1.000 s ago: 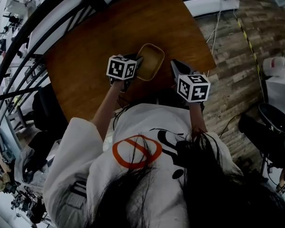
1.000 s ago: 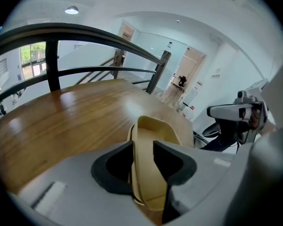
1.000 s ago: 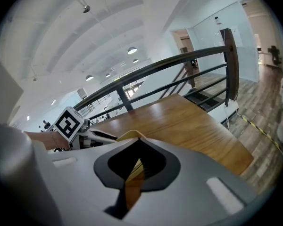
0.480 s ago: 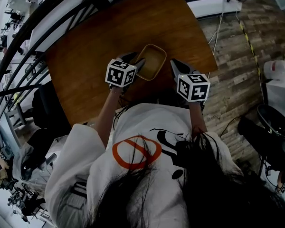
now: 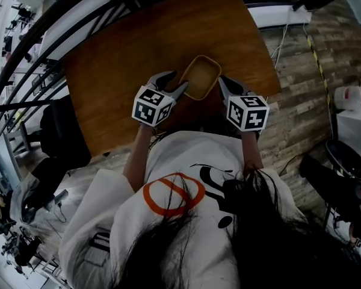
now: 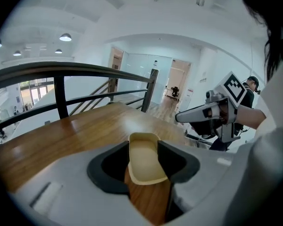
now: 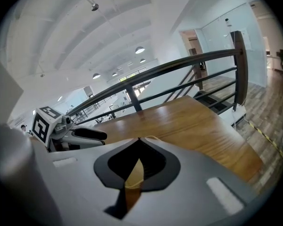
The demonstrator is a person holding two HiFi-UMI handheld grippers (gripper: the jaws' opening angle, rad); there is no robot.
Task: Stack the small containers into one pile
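One tan, rounded-rectangular container (image 5: pixel 201 77) sits on the brown wooden table (image 5: pixel 126 59), near its front edge; I cannot tell whether others are nested inside it. My left gripper (image 5: pixel 173 84) is just left of the container's near corner, jaws apart. In the left gripper view the container (image 6: pixel 142 161) shows through the gap between the pads, and my left gripper (image 6: pixel 144 145) grips nothing. My right gripper (image 5: pixel 227 84) is at the container's right side. In the right gripper view my right gripper (image 7: pixel 139 139) has its tips together, with a sliver of the container (image 7: pixel 133 175) behind them.
A dark metal railing (image 5: pixel 60 17) runs along the table's far and left sides. The table's right corner (image 5: pixel 275 88) borders the plank floor, where a white jug (image 5: pixel 349 95) stands. A black chair (image 5: pixel 60 137) is at the left, and the person's torso is against the near edge.
My left gripper has drawn back a little from the container toward the person. The right gripper has stayed beside the container. The head view has shifted slightly.
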